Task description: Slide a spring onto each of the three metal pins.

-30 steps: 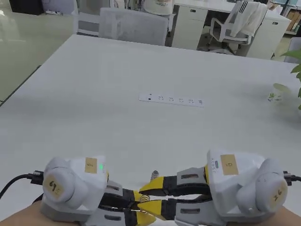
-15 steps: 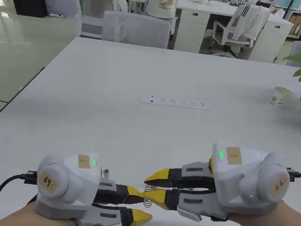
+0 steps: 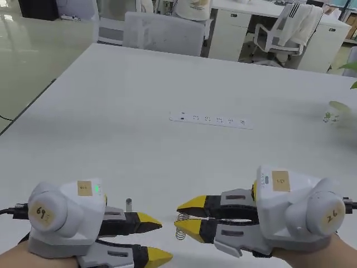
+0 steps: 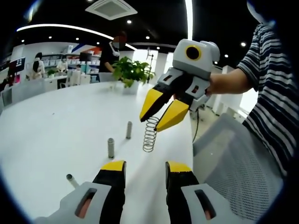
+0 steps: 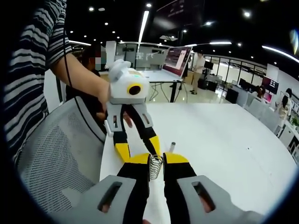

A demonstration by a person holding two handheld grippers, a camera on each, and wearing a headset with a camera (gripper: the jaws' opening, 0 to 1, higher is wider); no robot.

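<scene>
At the lower left of the head view, the left tool (image 3: 157, 240) sits released, with nothing between its jaws. At the lower right, the right tool (image 3: 183, 215) is clenched on one end of a spring (image 4: 150, 134), and the coil dangles toward the bench (image 3: 167, 162). Just beyond, at mid-left of the left gripper view, a pin (image 4: 110, 147) stands upright. The best approach is probably to centre the coil's open end over that pin, keep it vertical, lower it slowly, and steady it with the free tool.

The left hand-held gripper (image 3: 162, 240) is pointing at the right hand-held gripper (image 3: 179, 216) with its jaws spread apart. The right one is facing it, tips near, pinching a spring (image 4: 150, 134) that is hanging below its yellow tips.
</scene>
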